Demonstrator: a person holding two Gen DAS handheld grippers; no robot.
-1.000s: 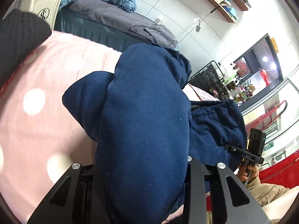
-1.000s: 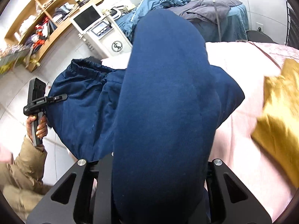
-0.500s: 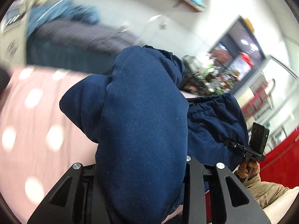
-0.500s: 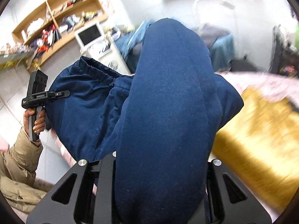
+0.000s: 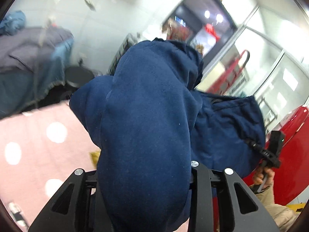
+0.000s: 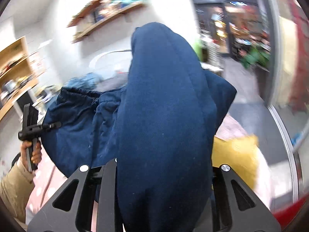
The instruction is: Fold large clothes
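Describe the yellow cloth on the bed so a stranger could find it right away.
Start at the pink polka-dot bedspread. Beyond the navy garment clamped in the right gripper lies the mustard-yellow cloth, flat on the bedspread. It is the only yellow fabric there, unlike the lifted navy one.

The left wrist view looks forward and downward along its own claw (image 5: 143,174), so near the navy garment (image 5: 146,116) that the cloth fills the middle, with the pink dotted bed (image 5: 38,145) at lower left. The right wrist view looks likewise along the right claw (image 6: 164,174), equally close. Both share the garment and bed, and each catches the other claw at its edge, held by a hand (image 6: 30,152).
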